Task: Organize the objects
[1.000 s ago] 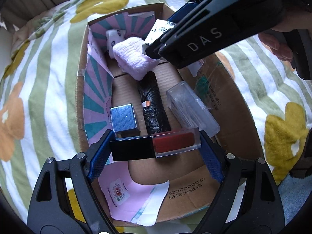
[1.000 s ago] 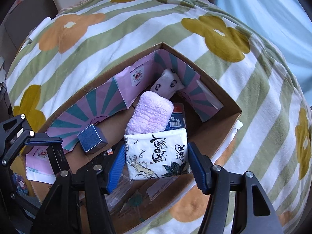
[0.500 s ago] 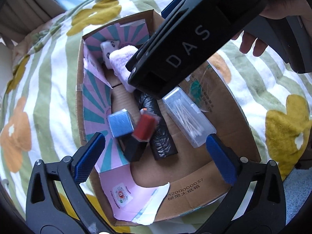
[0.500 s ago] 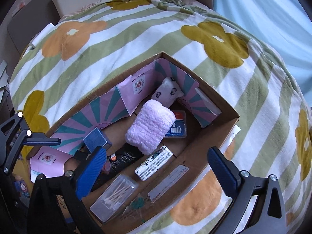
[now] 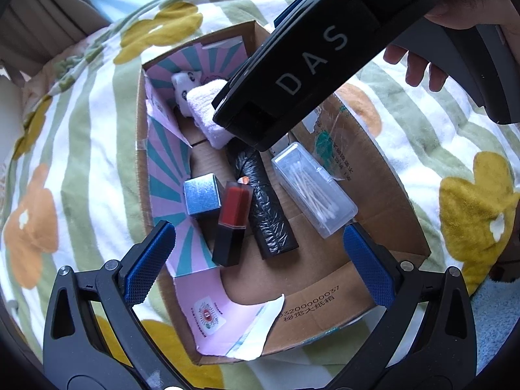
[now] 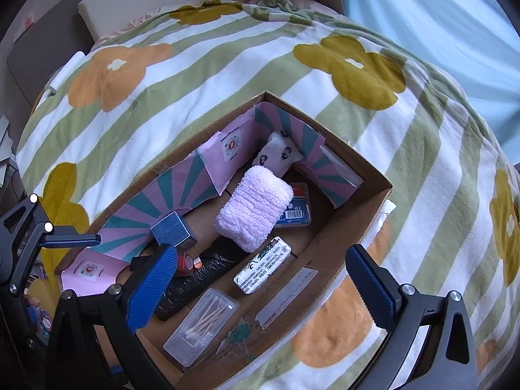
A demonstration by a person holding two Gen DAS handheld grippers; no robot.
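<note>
Left gripper (image 5: pixel 260 260): jaws spread wide, holding nothing, above the near end of the cardboard box (image 5: pixel 328 295). Ahead of the jaws, red-and-black lipstick (image 5: pixel 232 224) flat on the box floor, long axis running away, red end farthest, between blue cube box (image 5: pixel 201 195) and black roll (image 5: pixel 265 204). Right gripper (image 6: pixel 260 289): jaws equally wide, empty. Tissue pack (image 6: pixel 261 265) ahead between them, lengthwise beside the pink towel (image 6: pixel 255 208); bare cardboard along the right wall.

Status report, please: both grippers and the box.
Left gripper open, empty. Right gripper open, empty. Lipstick and tissue pack lie in cardboard box. Nothing blocking.
</note>
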